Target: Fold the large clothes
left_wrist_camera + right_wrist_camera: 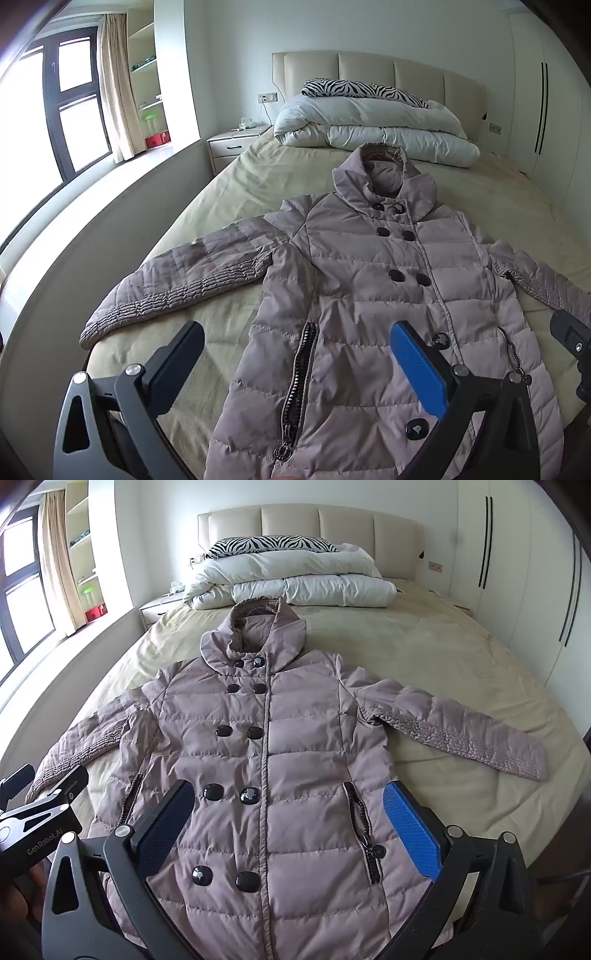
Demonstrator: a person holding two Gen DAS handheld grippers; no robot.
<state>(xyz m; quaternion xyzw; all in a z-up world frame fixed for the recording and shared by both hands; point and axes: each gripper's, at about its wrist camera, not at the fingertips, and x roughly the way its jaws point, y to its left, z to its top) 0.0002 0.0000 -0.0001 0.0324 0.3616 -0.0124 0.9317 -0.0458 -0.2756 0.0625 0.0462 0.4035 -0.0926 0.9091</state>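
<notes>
A mauve quilted puffer coat with dark buttons lies flat and face up on the bed, hood toward the headboard, both sleeves spread out; it also shows in the right wrist view. My left gripper is open and empty, held above the coat's lower left side near the zip pocket. My right gripper is open and empty above the coat's lower front. The left gripper also shows at the left edge of the right wrist view, and the right gripper at the right edge of the left wrist view.
The bed has a beige sheet. A folded white duvet and a zebra pillow lie by the headboard. A nightstand and window stand to the left, wardrobe doors to the right.
</notes>
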